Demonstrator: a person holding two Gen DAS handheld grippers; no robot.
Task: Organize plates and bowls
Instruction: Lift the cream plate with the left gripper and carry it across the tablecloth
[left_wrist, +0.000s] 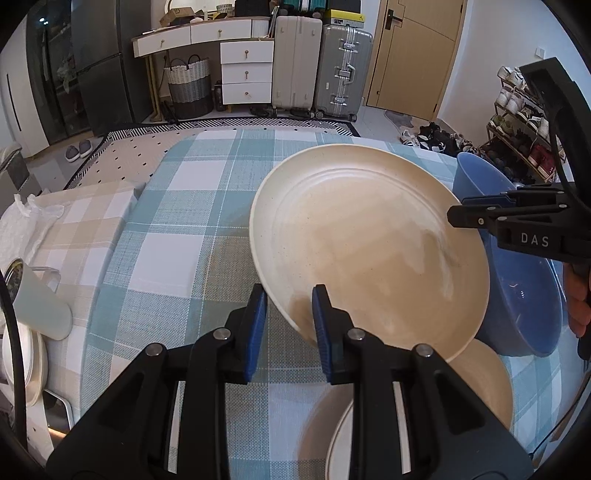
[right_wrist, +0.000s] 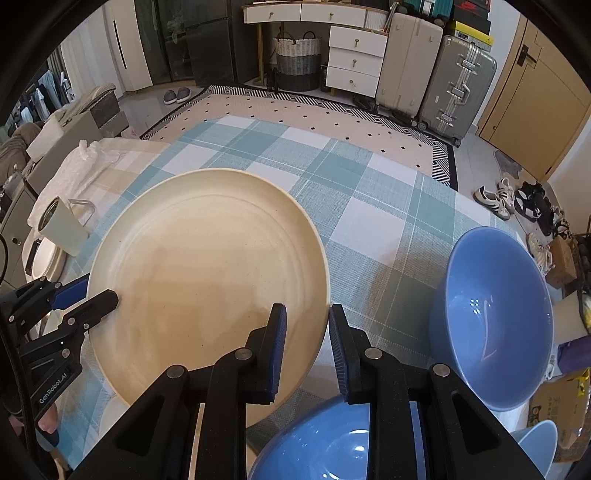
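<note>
A large cream plate (left_wrist: 369, 240) (right_wrist: 207, 280) is held tilted above the checked tablecloth. My left gripper (left_wrist: 290, 325) is shut on its near rim and shows at the plate's left edge in the right wrist view (right_wrist: 88, 295). My right gripper (right_wrist: 306, 343) straddles the plate's opposite rim with a gap between its pads; in the left wrist view it sits at the plate's right edge (left_wrist: 461, 210). A second cream plate (left_wrist: 413, 417) lies under the held one. A blue bowl (right_wrist: 491, 317) (left_wrist: 517, 295) stands on the right. Another blue bowl (right_wrist: 325, 446) is below the right gripper.
The table (left_wrist: 184, 229) has a blue and white checked cloth. A pale mug (right_wrist: 62, 229) (left_wrist: 37, 302) lies on its side at the left edge, beside white plates (left_wrist: 22, 362). Suitcases (left_wrist: 321, 66), drawers and a shoe rack stand across the room.
</note>
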